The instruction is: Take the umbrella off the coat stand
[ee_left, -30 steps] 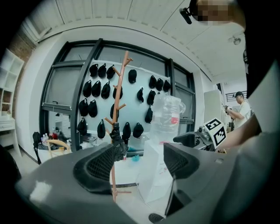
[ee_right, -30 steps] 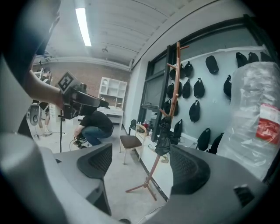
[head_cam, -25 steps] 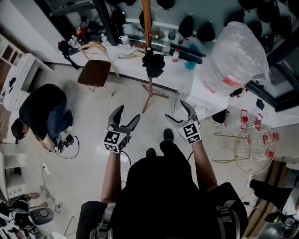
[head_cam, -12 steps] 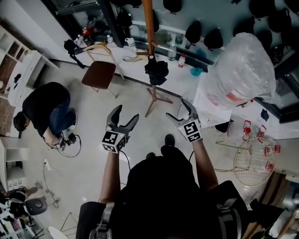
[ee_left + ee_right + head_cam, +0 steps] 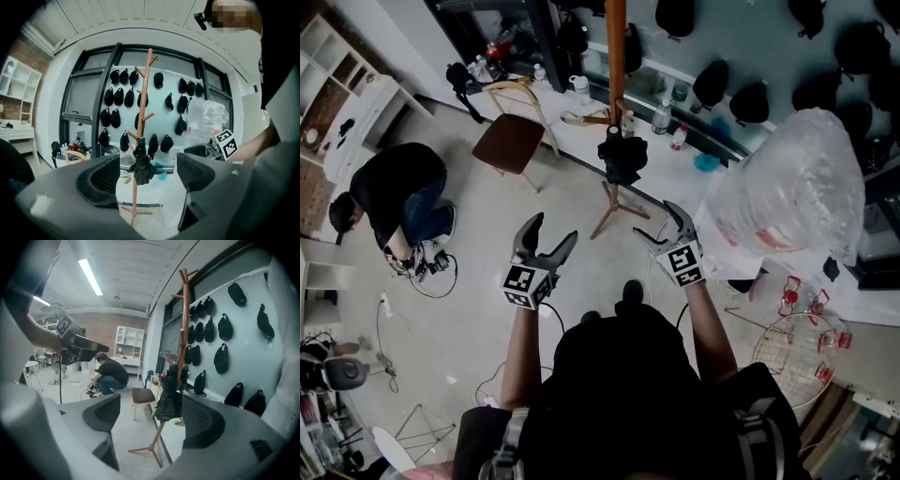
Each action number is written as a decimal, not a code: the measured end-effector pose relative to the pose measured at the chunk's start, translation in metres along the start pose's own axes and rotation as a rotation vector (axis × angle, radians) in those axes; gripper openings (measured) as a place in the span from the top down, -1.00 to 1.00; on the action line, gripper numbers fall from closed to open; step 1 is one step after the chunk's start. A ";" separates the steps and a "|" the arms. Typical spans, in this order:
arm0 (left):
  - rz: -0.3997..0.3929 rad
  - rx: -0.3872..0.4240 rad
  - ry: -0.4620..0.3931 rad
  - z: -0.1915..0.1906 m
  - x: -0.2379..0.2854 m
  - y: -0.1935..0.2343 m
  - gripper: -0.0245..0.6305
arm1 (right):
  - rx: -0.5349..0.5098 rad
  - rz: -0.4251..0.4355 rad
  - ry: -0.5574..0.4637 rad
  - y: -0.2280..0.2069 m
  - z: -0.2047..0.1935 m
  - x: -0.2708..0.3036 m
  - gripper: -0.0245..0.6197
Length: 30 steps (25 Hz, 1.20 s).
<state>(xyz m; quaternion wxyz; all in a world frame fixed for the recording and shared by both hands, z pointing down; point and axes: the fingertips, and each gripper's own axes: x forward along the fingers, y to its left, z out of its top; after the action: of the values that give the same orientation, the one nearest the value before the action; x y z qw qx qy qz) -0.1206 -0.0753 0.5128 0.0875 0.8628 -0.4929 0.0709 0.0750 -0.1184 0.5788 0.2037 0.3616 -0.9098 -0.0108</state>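
Nothing of the task is done yet: the folded umbrella (image 5: 622,159) hangs on the coat stand (image 5: 615,56) at the far side (partway up its pole), well apart from the left gripper (image 5: 555,228) and right gripper (image 5: 654,220), both released and empty.

head: steeply down | gripper views: forward, distant | shared: coat stand (image 5: 616,47)

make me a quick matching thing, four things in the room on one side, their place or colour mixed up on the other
1 umbrella
2 chair
3 plastic bag
4 crouching person

A clear, at the head view's right
B black, hanging on the coat stand
C far left, on the floor
D brown seat, left of the coat stand

Pairs: 1-B, 2-D, 3-A, 4-C
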 end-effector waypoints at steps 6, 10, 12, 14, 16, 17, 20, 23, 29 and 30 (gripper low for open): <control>0.097 -0.044 -0.009 -0.003 0.006 0.004 -0.23 | -0.008 0.069 -0.018 -0.014 -0.001 0.017 -0.33; 0.146 -0.062 -0.002 -0.008 0.012 0.000 -0.23 | -0.012 0.113 -0.027 -0.024 -0.005 0.025 -0.33; 0.157 -0.064 -0.001 -0.009 0.016 -0.003 -0.23 | -0.010 0.123 -0.029 -0.030 -0.007 0.029 -0.33; 0.166 -0.067 0.001 -0.009 0.018 -0.005 -0.23 | -0.006 0.131 -0.032 -0.032 -0.007 0.031 -0.33; 0.174 -0.073 0.004 -0.011 0.018 -0.005 -0.23 | -0.005 0.141 -0.032 -0.031 -0.007 0.034 -0.33; 0.176 -0.075 0.006 -0.011 0.019 -0.005 -0.23 | -0.006 0.144 -0.032 -0.031 -0.007 0.035 -0.33; 0.181 -0.076 0.007 -0.012 0.023 -0.003 -0.23 | -0.001 0.147 -0.029 -0.034 -0.009 0.041 -0.32; 0.188 -0.079 0.001 -0.011 0.026 0.004 -0.23 | -0.001 0.147 -0.025 -0.036 -0.009 0.050 -0.32; 0.186 -0.085 -0.011 -0.010 0.043 0.030 -0.23 | -0.022 0.148 -0.019 -0.041 -0.002 0.073 -0.32; 0.178 -0.081 -0.014 -0.010 0.047 0.034 -0.23 | -0.022 0.144 -0.016 -0.044 -0.002 0.078 -0.31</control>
<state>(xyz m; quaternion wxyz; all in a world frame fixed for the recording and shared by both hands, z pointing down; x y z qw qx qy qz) -0.1264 -0.1299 0.5349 0.1124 0.8117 -0.5707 0.0522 0.0534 -0.2017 0.6017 0.2007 0.2927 -0.9349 -0.0091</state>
